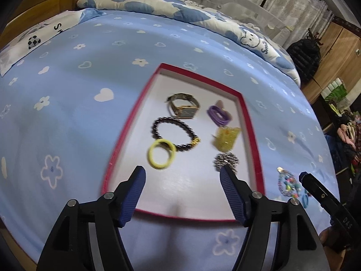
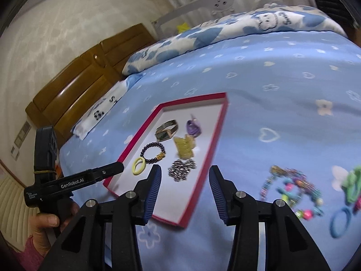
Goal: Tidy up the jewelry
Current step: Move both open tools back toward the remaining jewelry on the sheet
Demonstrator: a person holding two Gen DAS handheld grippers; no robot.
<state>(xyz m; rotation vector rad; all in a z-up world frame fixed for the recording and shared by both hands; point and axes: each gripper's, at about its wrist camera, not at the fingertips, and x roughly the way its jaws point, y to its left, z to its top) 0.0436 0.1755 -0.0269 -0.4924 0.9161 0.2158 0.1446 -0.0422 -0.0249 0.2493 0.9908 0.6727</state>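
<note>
A red-rimmed white tray (image 1: 250,122) (image 2: 216,133) lies on the blue bed. In it are a gold watch (image 1: 183,108) (image 2: 167,129), a dark bead bracelet (image 1: 174,135) (image 2: 153,152), a yellow hair tie (image 1: 161,153) (image 2: 138,166), a purple hair tie (image 1: 218,114) (image 2: 194,126), a yellow claw clip (image 1: 225,139) (image 2: 185,148) and a silver sparkly piece (image 1: 226,161) (image 2: 181,169). A colourful bead bracelet (image 1: 288,184) (image 2: 293,189), a blue hair tie (image 2: 341,221) and a green scrunchie (image 2: 353,184) lie on the sheet right of the tray. My left gripper (image 1: 182,178) is open over the tray's near end. My right gripper (image 2: 185,176) is open above the tray's right rim.
A folded blue-and-white quilt (image 1: 180,9) (image 2: 225,29) lies along the far side of the bed. A wooden headboard (image 2: 74,83) stands at the left. A dark bag (image 1: 304,56) and cupboards stand beyond the bed's right edge.
</note>
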